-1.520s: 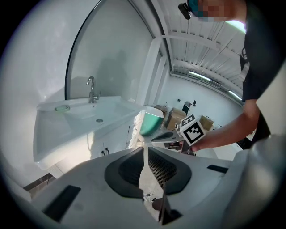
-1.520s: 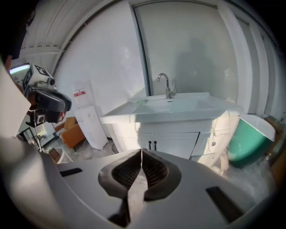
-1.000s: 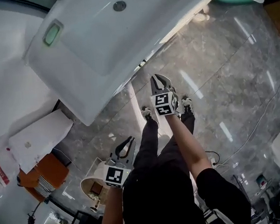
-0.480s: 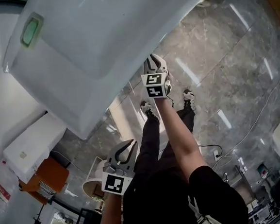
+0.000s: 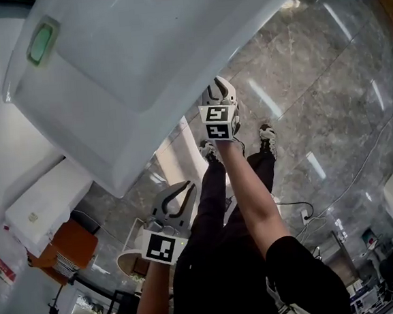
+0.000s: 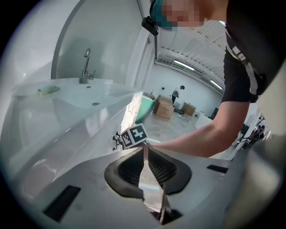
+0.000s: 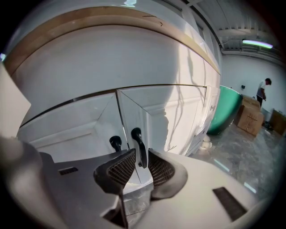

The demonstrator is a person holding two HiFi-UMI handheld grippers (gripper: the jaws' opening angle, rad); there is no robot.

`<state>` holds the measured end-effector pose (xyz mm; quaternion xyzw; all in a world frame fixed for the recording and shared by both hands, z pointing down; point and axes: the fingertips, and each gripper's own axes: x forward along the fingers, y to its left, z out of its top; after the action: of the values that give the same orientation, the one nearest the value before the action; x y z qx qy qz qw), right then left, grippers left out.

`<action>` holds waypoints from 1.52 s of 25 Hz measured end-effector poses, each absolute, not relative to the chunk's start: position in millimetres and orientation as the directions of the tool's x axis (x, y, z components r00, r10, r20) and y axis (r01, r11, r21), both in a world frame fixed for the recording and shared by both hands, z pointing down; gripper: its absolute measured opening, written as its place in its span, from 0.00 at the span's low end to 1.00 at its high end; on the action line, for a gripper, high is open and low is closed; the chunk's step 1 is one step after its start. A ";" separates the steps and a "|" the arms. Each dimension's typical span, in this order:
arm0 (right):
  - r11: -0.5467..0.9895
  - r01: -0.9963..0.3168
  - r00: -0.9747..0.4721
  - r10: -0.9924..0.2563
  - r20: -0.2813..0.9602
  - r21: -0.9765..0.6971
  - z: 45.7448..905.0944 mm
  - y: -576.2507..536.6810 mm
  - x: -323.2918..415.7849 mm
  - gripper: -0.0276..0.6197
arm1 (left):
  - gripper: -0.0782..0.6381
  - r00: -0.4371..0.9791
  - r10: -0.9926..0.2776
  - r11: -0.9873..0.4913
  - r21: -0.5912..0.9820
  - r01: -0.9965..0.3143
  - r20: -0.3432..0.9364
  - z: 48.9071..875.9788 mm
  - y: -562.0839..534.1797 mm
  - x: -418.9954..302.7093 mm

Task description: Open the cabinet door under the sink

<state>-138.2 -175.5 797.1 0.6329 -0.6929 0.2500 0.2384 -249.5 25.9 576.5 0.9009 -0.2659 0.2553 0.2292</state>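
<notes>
Grey marble floor (image 5: pixel 327 87) fills the right of the head view, and a broad white sink (image 5: pixel 139 48) overhangs it at upper left. In the right gripper view, the white cabinet (image 7: pixel 187 58) below the sink shows two doors, both shut and meeting at a vertical seam: the left-hand door (image 7: pixel 71 125) and the right-hand door (image 7: pixel 178 112). The right tool (image 7: pixel 136 163) is held out at arm's length under the sink's front edge. Its jaws stand a little apart, one on each side of the black lever handle (image 7: pixel 139 147) of the right-hand door, close to it, with a thin sliver of white showing beside the handle. Just left of the seam sits a black knob (image 7: pixel 115 143) on the other door. The left tool (image 6: pixel 144 152) hangs back near the person's body, well apart from the cabinet, its jaws together at the tips and holding nothing. A green soap bar (image 5: pixel 41 42) lies on the sink's back corner.
</notes>
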 end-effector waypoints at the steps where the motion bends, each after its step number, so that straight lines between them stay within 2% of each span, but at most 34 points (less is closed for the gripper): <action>1: 0.070 -0.997 -0.079 -0.757 0.648 -0.039 797.9 -177.6 -137.1 0.27 | 0.16 0.733 -0.357 -0.764 0.271 -0.586 0.579 577.5 23.4 -246.0; 5: 0.037 -0.999 -0.030 -0.735 0.677 -0.005 806.5 -190.1 -133.7 0.27 | 0.16 0.738 -0.357 -0.765 0.273 -0.583 0.573 585.8 9.2 -232.7; 10: -0.045 -0.999 0.038 -0.717 0.696 0.008 809.9 -194.8 -136.6 0.20 | 0.16 0.754 -0.362 -0.771 0.279 -0.573 0.549 591.4 -8.3 -210.0; 19: -0.045 -0.999 0.041 -0.736 0.676 0.012 806.3 -177.9 -123.8 0.19 | 0.16 0.742 -0.351 -0.754 0.297 -0.586 0.572 601.6 -8.9 -189.7; 38: 0.118 -0.993 -0.067 -0.661 0.748 0.016 808.8 -89.5 -15.8 0.18 | 0.16 0.712 -0.398 -0.714 0.292 -0.636 0.578 609.9 -31.0 -101.7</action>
<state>-15.8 -89.5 808.8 0.6080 -0.6800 0.2667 0.3112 -101.7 -31.0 609.9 0.8929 -0.2897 0.2449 0.2427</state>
